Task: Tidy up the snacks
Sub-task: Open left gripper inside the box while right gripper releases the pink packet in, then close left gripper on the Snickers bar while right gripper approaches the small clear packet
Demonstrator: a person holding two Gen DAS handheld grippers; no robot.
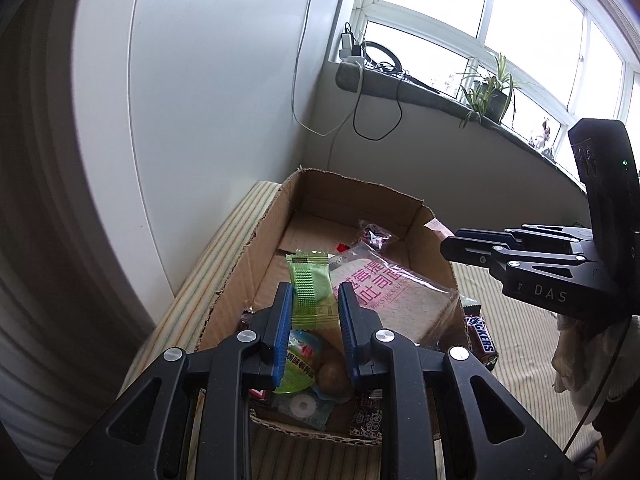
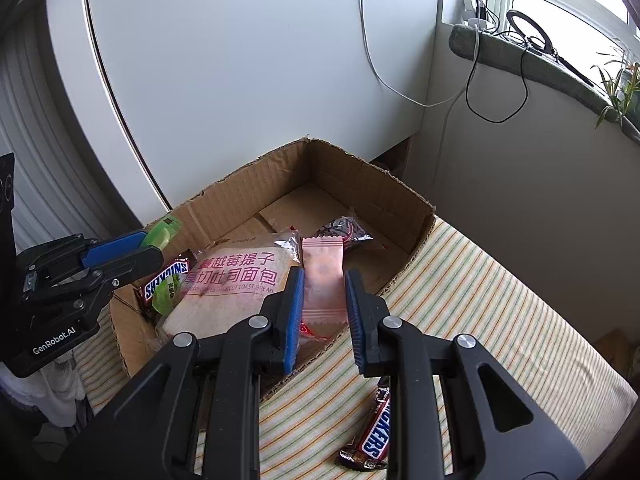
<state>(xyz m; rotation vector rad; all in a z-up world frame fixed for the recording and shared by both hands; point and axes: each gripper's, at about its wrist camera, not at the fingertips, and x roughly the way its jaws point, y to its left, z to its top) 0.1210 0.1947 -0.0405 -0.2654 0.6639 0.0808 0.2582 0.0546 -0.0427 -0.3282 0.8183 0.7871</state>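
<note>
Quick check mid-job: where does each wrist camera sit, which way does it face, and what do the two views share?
Left wrist: on the left gripper, looking down into the box; it holds a green packet; the right gripper shows at right.
Right wrist: on the right gripper, looking down over the box's near edge; it holds a pink packet; the left gripper shows at left.
Shared: box, bread, windowsill.

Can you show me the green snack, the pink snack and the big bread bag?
green snack packet point(image 1: 311, 288), left wrist view, middle of the wrapper
pink snack packet point(image 2: 323, 276), right wrist view, middle of the wrapper
toast bread bag point(image 2: 232, 284), right wrist view, printed front
</note>
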